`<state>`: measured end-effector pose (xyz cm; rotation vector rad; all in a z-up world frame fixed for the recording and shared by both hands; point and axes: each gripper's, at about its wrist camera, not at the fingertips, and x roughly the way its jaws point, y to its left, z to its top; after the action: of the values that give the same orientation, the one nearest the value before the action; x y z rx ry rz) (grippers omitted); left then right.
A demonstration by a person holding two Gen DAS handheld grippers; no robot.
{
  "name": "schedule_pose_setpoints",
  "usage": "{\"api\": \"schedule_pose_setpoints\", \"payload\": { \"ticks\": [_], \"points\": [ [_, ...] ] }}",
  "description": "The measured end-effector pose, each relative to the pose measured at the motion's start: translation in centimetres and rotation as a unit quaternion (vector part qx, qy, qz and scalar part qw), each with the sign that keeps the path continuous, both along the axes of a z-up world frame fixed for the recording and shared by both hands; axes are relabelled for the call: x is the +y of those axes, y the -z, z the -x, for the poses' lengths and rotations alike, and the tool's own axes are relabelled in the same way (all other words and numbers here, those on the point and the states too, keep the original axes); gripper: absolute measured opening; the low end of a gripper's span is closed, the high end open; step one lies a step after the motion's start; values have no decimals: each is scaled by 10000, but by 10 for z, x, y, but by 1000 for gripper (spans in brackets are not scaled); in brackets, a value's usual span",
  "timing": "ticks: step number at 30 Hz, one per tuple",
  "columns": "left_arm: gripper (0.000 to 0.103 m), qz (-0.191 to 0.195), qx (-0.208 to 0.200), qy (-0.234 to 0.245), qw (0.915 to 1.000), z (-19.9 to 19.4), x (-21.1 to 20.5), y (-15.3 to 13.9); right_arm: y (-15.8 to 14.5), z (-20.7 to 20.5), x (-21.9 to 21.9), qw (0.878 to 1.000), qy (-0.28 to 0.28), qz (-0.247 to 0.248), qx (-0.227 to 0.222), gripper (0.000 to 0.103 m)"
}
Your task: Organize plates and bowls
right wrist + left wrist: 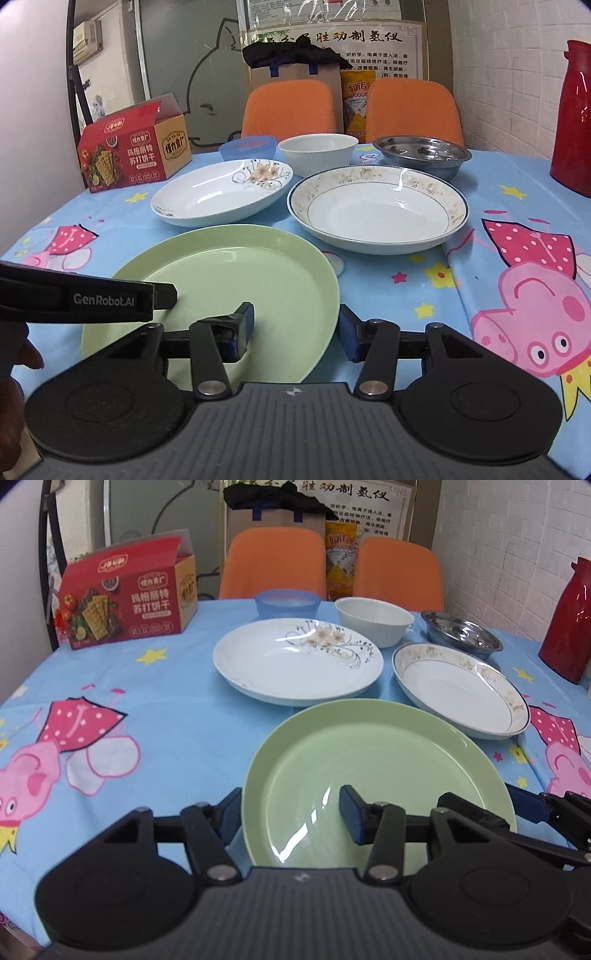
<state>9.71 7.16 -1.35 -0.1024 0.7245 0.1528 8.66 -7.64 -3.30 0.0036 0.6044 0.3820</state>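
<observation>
A green plate [376, 775] [236, 280] lies nearest on the blue tablecloth. My left gripper [291, 816] is open and straddles its left rim, one finger outside, one over the plate. My right gripper [295, 328] is open and straddles its right rim the same way. Behind lie a white flower-pattern plate [295, 661] [218, 192] and a white gold-rimmed plate [458, 690] [376, 206]. Further back stand a blue plastic bowl [286, 603] [247, 147], a white bowl [373, 620] [317, 151] and a steel bowl [461, 633] [421, 155].
A red cracker box [125, 598] [133, 147] stands at the back left. A red thermos [569, 620] [572, 118] stands at the right edge. Two orange chairs [273, 561] [291, 107] are behind the table. The left gripper's body [85, 295] crosses the right wrist view.
</observation>
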Motion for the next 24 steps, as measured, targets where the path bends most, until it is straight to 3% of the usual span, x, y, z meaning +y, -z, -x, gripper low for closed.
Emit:
{"api": "schedule_pose_setpoints", "payload": {
  "ticks": [5, 12, 18, 23, 24],
  "points": [
    [48, -175, -84, -426, 9989, 15, 33, -12, -10, 5, 25, 9995, -246, -125, -142, 83],
    [49, -172, 67, -1035, 9945, 24, 88, -4, -9, 3, 85, 9955, -937, -156, -76, 83],
    [49, 109, 103, -924, 9956, 13, 96, 8, -5, -5, 103, 9949, -1010, 18, 20, 83],
    [49, 110, 66, -891, 9959, 9, 95, 15, 0, -9, 103, 9956, -915, 185, 86, 86],
    [54, 109, 65, -889, 9960, 8, 95, 15, 2, -8, 103, 9952, -962, 188, 72, 88]
  ]
}}
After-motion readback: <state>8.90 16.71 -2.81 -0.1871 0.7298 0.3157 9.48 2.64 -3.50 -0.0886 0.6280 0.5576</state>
